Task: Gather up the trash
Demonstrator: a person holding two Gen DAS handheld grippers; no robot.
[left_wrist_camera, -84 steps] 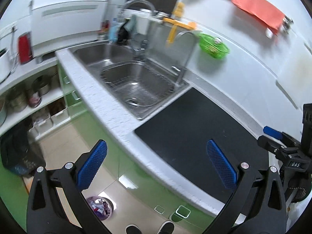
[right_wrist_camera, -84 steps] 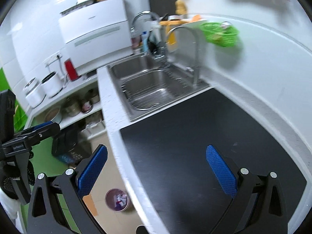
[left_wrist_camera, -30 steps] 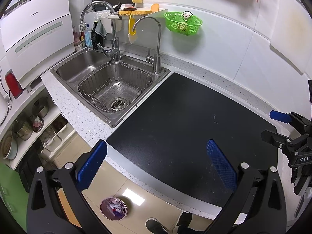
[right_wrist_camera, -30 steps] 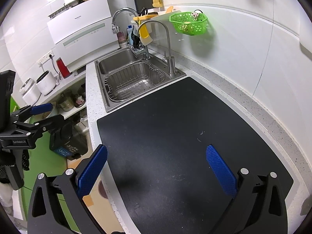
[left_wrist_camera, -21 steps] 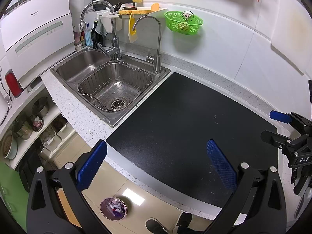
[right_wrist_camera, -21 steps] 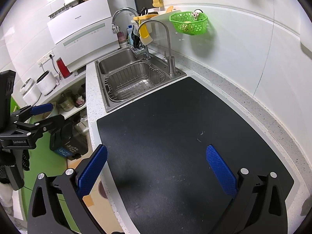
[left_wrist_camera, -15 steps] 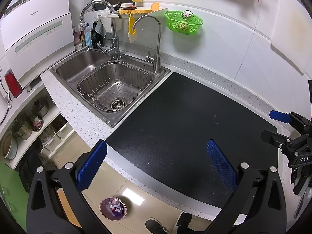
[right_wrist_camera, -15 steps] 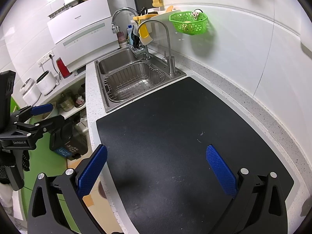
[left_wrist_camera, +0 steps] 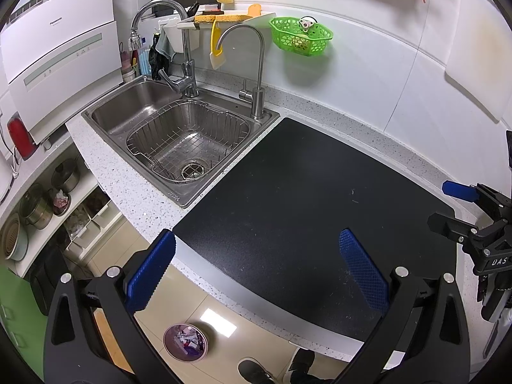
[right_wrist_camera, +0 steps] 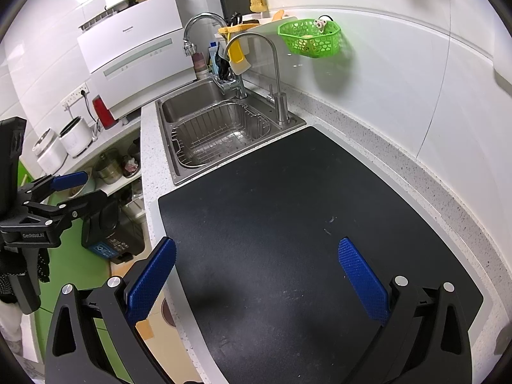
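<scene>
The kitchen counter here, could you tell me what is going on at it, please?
A person stands at the counter with a two-finger gripper in each hand. The left gripper and the right gripper are both open and empty, held above the black mat, which is bare apart from a few specks. The sink holds only its wire basket. On the floor, a small round bin already has some scraps in it. Nothing is being grasped at this moment.

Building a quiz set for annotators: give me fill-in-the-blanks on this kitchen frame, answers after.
1. The basket hung on the wall is ____ in colour.
2. The wire rack sits inside the ____.
3. The mat on the counter is ____.
4. Both the left gripper and the right gripper are ____.

Answers: green; sink; black; open
</scene>
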